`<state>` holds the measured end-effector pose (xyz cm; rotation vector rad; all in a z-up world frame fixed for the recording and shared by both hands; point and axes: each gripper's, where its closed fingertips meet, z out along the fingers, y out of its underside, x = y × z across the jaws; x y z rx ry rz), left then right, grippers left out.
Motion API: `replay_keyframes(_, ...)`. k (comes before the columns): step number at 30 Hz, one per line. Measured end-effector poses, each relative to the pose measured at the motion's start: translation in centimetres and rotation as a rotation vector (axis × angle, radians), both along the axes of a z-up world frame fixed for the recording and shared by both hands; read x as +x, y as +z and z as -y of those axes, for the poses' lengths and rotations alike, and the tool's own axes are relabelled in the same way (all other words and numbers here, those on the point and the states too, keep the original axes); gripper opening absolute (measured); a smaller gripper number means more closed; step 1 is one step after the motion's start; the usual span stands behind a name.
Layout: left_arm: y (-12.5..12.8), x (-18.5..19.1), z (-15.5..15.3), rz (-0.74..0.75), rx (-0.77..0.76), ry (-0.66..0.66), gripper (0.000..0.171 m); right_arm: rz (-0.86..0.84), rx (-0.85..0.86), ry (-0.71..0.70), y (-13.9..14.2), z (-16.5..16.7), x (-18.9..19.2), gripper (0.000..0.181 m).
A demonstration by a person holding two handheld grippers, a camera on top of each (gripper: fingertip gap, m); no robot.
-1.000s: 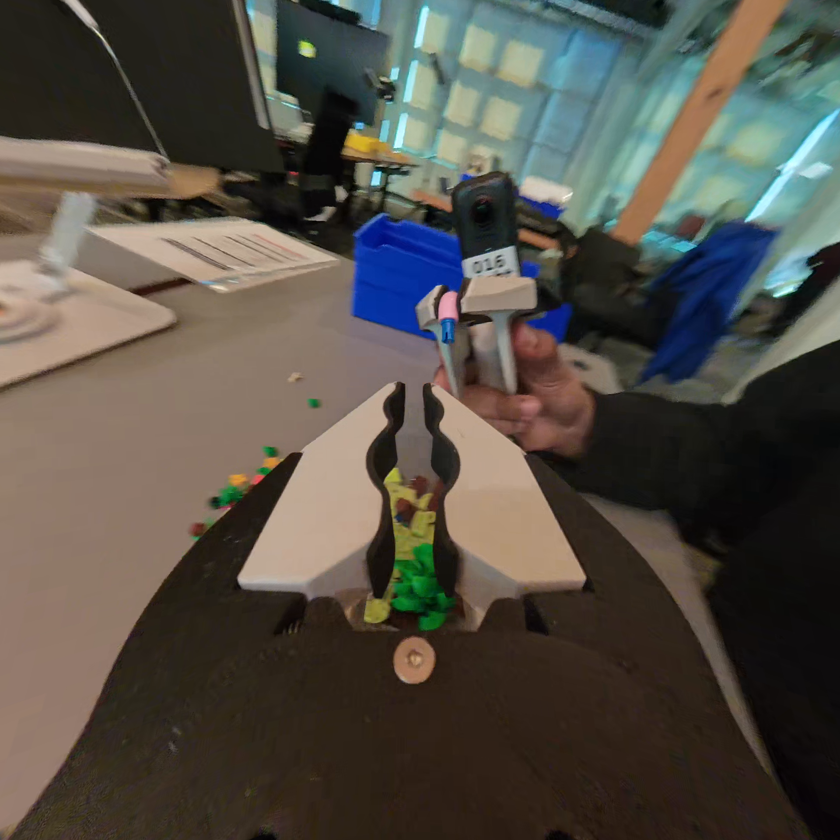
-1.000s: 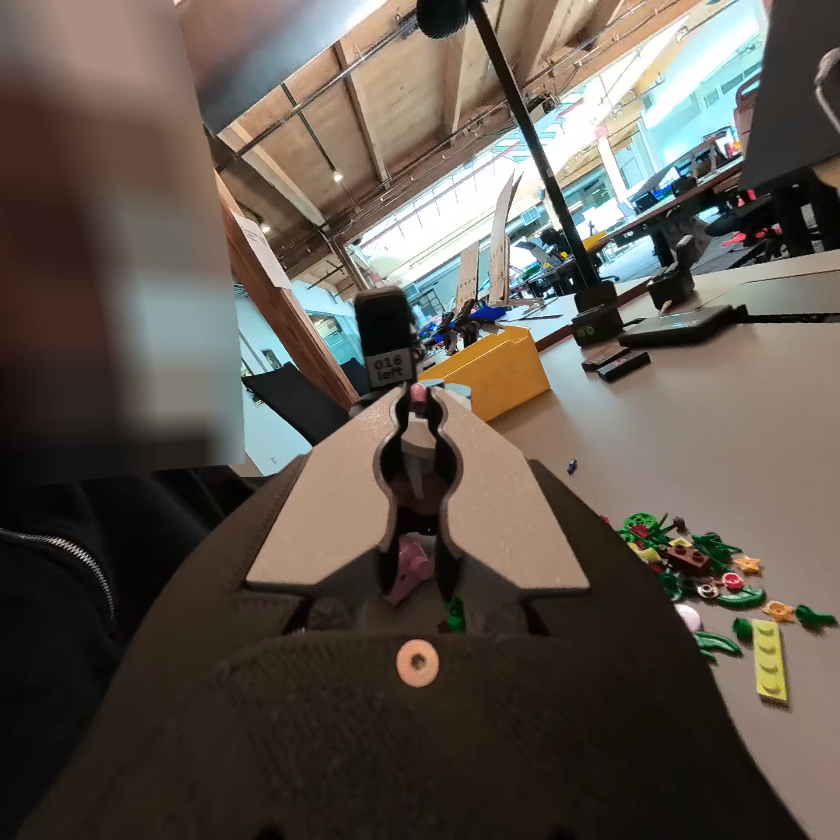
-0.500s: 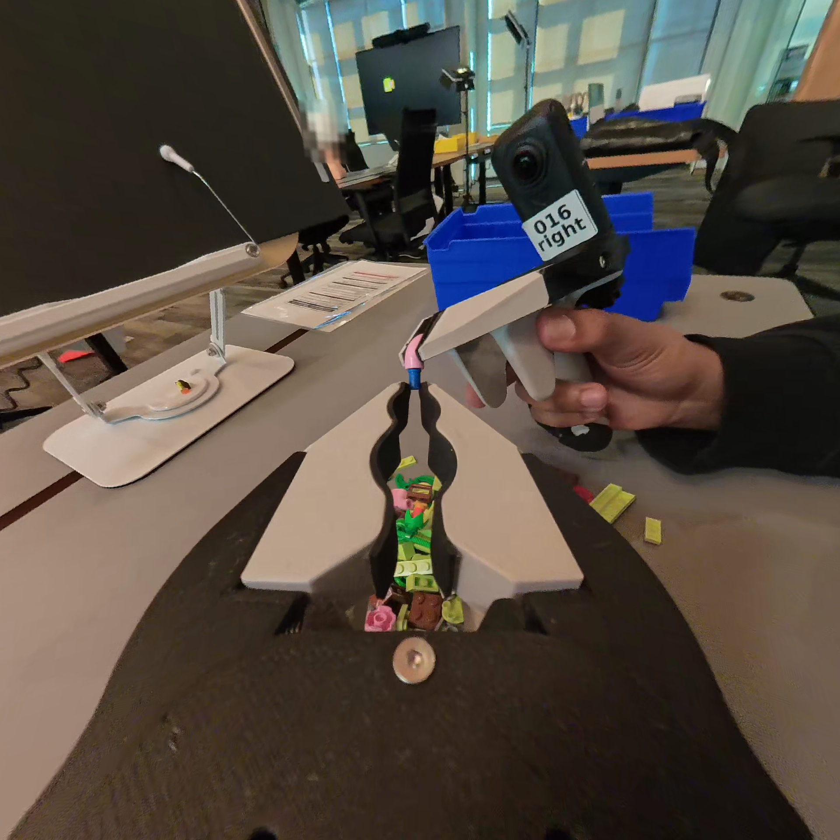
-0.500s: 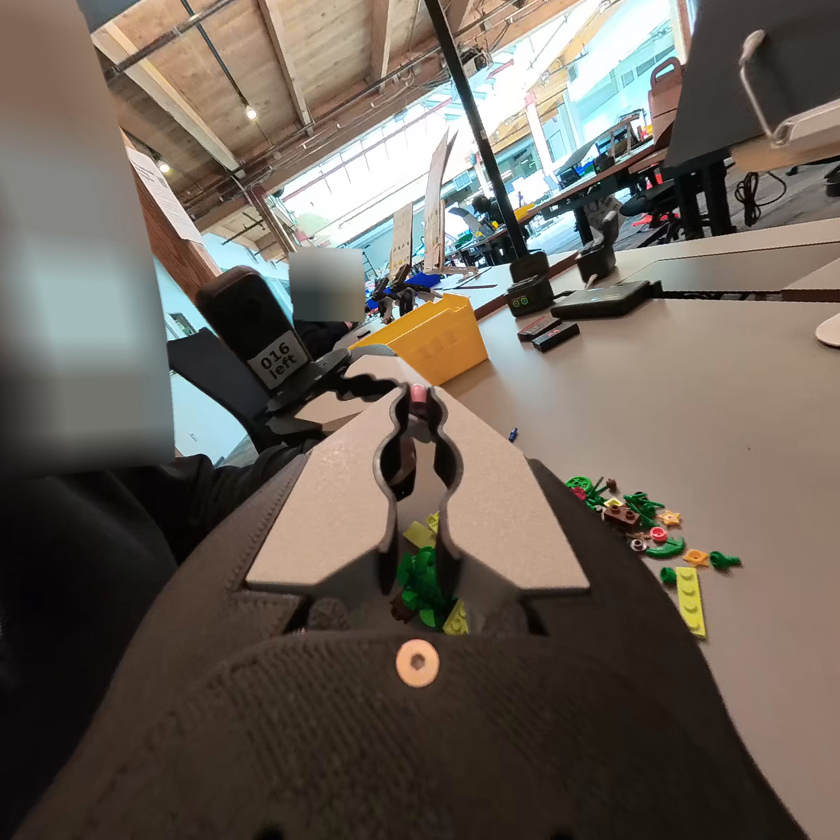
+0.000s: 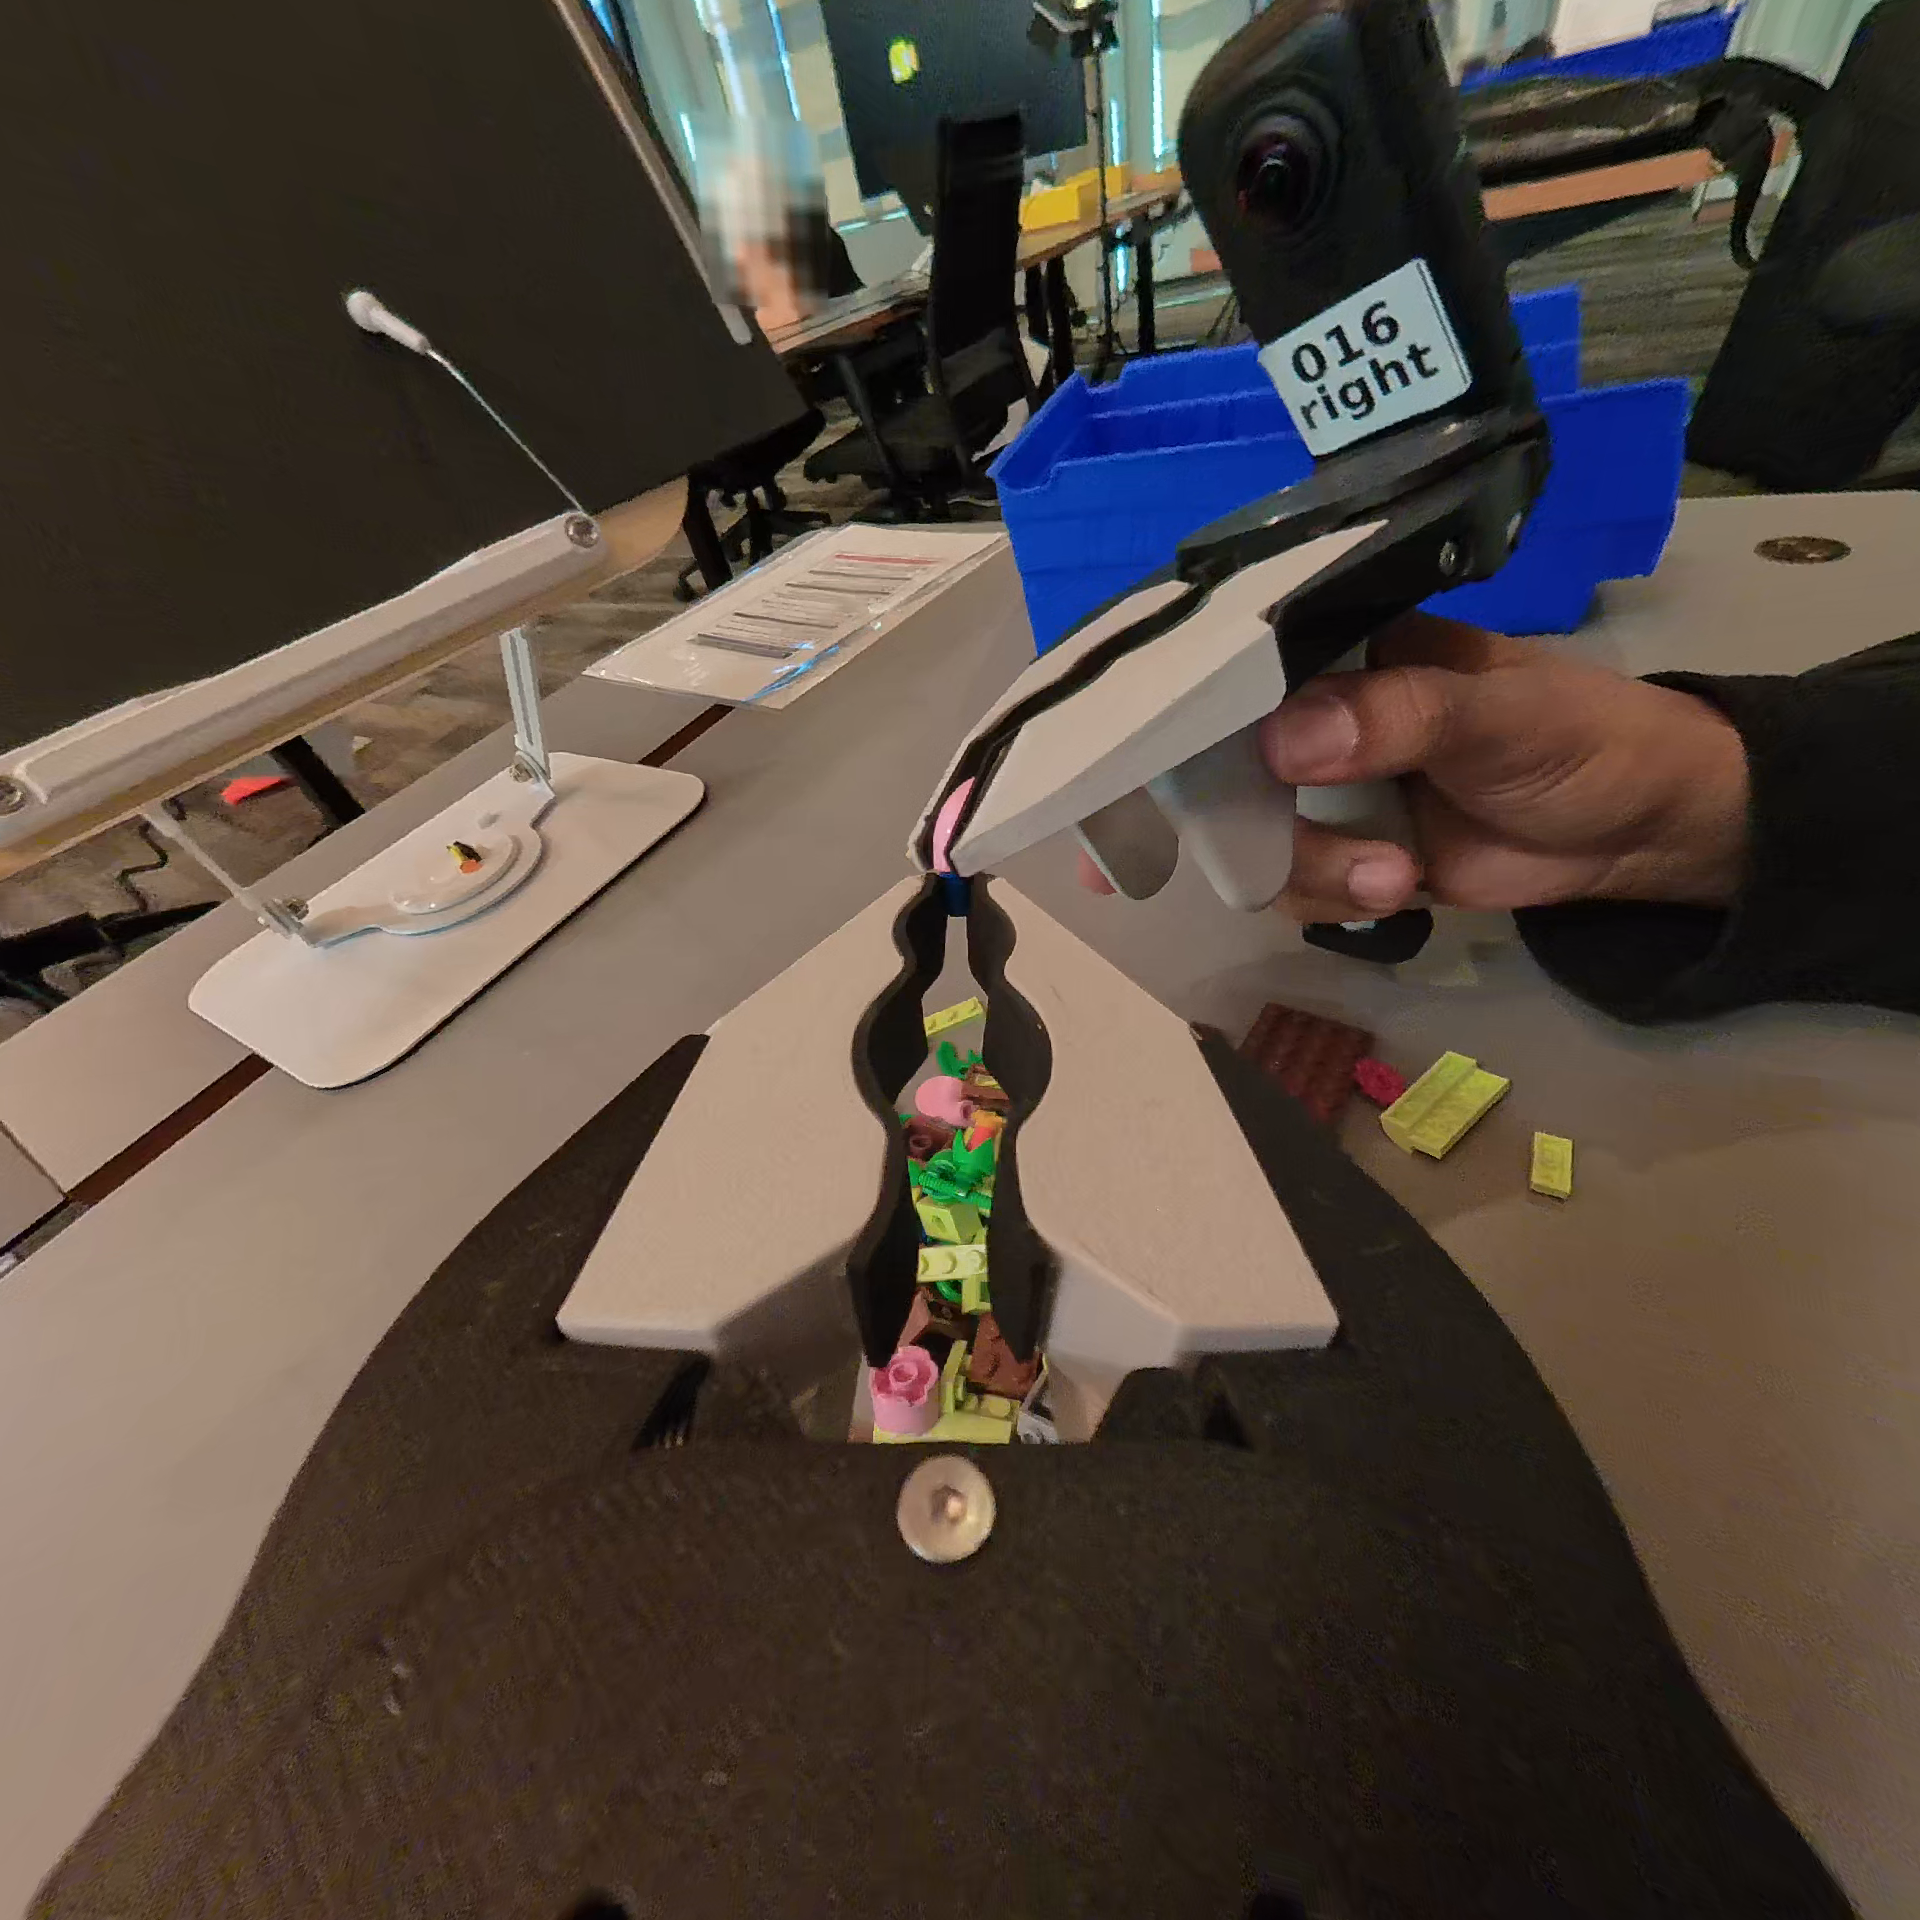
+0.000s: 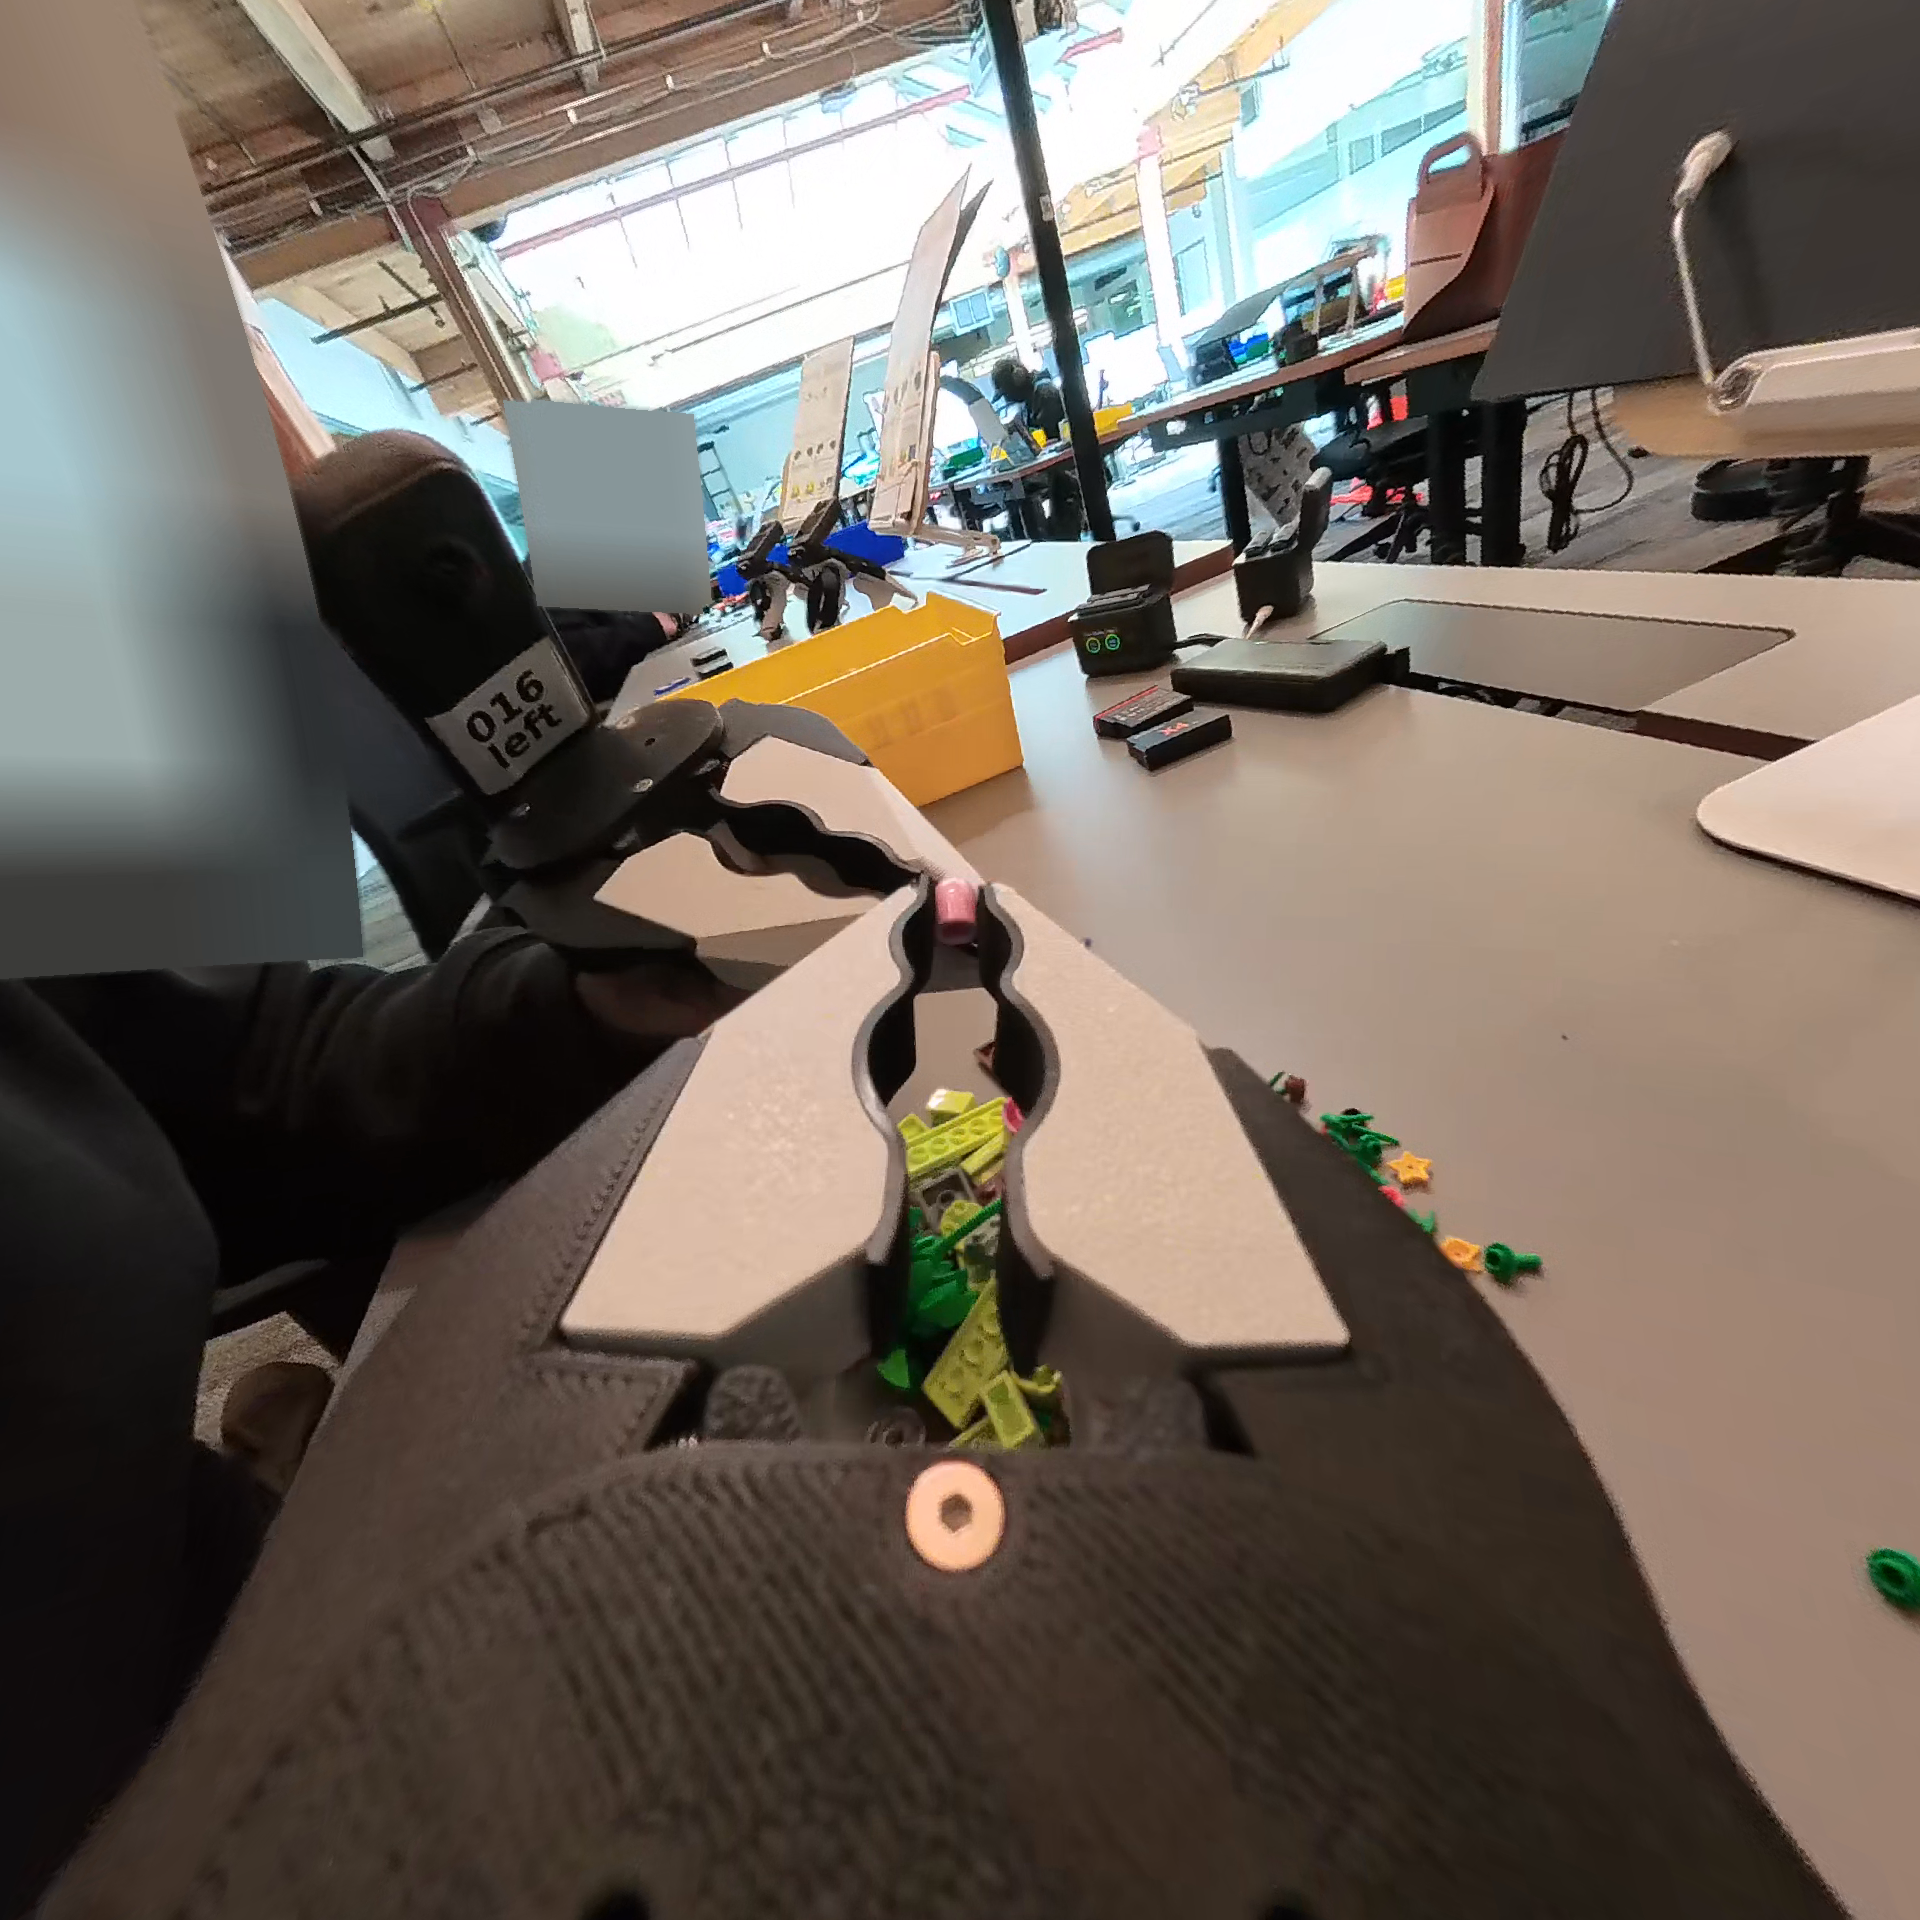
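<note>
Bricks: loose heap (image 5: 951, 1226) of lime, green, brown and pink pieces on the grey tabletop (image 5: 343, 1226), seen through the gap under the left tool (image 5: 954, 906). Left tool raised above the heap, tips pinched on a small blue piece (image 5: 954, 896). Right tool (image 5: 945, 847) comes in from the right, tilted down, tips clenched on a small pink piece (image 6: 954, 906). Pink sits right on top of blue, touching; judged as two parts held end to end so they line up, clear of the clutter below. Cannot tell whether they are joined.

Near right: brown plate (image 5: 1307, 1055), lime bricks (image 5: 1444, 1103). Further left, white stand base (image 5: 436, 914) under a dark panel. Far: blue bin (image 5: 1122, 499); yellow bin (image 6: 883, 696) in the other view. Nothing lies between the tools.
</note>
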<state>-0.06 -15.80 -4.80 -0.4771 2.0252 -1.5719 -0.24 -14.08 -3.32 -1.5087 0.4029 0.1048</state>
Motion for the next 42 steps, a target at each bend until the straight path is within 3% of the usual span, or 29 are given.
replay_keyframes(8,-0.8,0.0,0.2,-0.12,-0.005,0.013,0.0,-0.09,-0.041,0.007,-0.8,0.1,0.3,0.005)
replay_keyframes(11,-0.9,0.0,0.5,-0.038,0.054,0.053,0.002,-0.154,-0.03,0.024,-0.8,0.4,0.5,0.004)
replay_keyframes(16,-0.1,0.0,0.5,-0.097,-0.002,0.049,0.002,-0.211,0.05,0.008,0.2,0.6,0.8,0.003)
replay_keyframes(21,1.9,-1.3,0.7,-0.241,-0.171,-0.069,0.002,-0.182,0.142,0.026,2.2,0.6,0.0,0.003)
replay_keyframes(23,3.3,-2.8,0.9,-0.474,-0.391,-0.256,0.001,-0.177,0.215,0.051,3.6,0.7,-0.5,0.003)
replay_keyframes(24,3.0,-4.5,1.4,-0.64,-0.443,-0.402,0.0,-0.171,0.298,0.02,5.1,1.6,-0.1,0.005)
replay_keyframes(26,1.1,-5.5,2.5,-0.719,-0.449,-0.435,0.0,-0.178,0.544,-0.068,9.1,7.3,2.4,0.003)
replay_keyframes(27,1.8,-5.8,2.9,-0.729,-0.488,-0.459,0.0,-0.131,0.504,-0.118,9.0,8.4,2.8,0.003)
replay_keyframes(29,2.5,-5.5,2.7,-0.638,-0.448,-0.426,0.0,-0.057,0.307,-0.14,6.5,6.8,1.8,0.004)
replay_keyframes(33,1.8,-3.7,1.6,-0.473,-0.378,-0.294,0.0,-0.187,0.412,0.016,6.6,4.6,0.7,0.004)
replay_keyframes(37,1.4,-2.1,0.5,-0.247,-0.24,-0.142,0.0,-0.24,0.348,0.056,4.4,2.8,0.2,0.004)
replay_keyframes(42,1.0,-1.2,0.0,-0.185,-0.185,-0.056,0.02,-0.177,0.194,0.027,2.5,1.1,-0.1,0.004)
